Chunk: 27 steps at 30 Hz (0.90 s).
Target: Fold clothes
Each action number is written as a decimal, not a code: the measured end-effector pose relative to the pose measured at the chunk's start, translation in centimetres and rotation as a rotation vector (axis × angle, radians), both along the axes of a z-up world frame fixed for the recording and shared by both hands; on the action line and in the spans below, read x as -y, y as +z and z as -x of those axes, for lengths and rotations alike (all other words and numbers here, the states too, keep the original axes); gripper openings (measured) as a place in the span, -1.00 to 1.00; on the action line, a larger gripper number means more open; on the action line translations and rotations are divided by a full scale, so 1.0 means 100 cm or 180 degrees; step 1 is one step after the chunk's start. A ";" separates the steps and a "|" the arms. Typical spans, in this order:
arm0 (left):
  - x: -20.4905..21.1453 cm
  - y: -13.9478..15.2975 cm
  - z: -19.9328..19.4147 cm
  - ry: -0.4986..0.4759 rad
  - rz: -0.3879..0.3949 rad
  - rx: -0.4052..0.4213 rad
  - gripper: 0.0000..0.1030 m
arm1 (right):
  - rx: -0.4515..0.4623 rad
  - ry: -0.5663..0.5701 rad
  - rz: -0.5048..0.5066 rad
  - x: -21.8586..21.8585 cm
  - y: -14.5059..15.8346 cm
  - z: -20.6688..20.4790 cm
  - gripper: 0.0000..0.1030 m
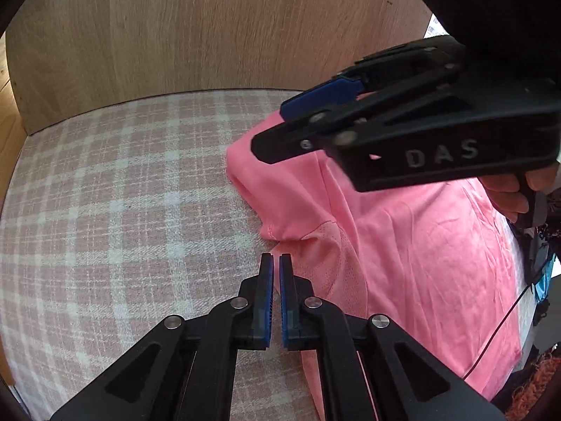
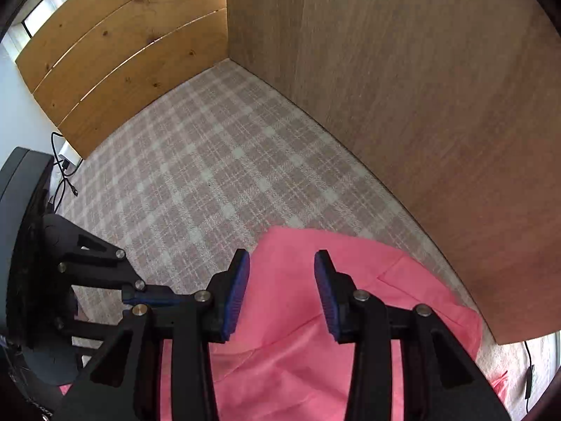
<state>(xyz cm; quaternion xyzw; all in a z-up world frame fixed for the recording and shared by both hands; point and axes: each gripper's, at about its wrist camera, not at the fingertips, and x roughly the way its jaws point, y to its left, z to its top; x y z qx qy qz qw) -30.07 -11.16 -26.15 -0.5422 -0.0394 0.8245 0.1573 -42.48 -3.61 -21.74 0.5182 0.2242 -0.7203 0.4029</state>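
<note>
Two claws over one pink garment, which lies rumpled on the checked cloth near the wooden panel. My left claw: blue pads nearly together, a thin slit between, nothing caught in it; tips sit at the garment's edge by a mesh patch. My right claw: jaws apart, unclenched, pink fabric below but no grip on it. From the left cam, right claw hangs above the garment's far corner, pointing left; my hand on its handle.
</note>
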 end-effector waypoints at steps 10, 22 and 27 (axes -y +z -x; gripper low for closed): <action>-0.035 -0.012 0.016 -0.0169 -0.0022 -0.0067 -1.00 | 0.0209 0.0044 -0.0526 0.016 -0.035 0.017 -0.94; 0.000 -0.001 0.011 0.0243 -0.0048 -0.0201 -1.00 | -0.0041 -0.0103 -0.0008 -0.022 -0.003 0.022 -0.92; -0.053 -0.031 0.050 -0.0117 0.0184 -0.0121 -0.62 | 0.0026 -0.0094 -0.0033 -0.015 -0.008 0.024 -0.92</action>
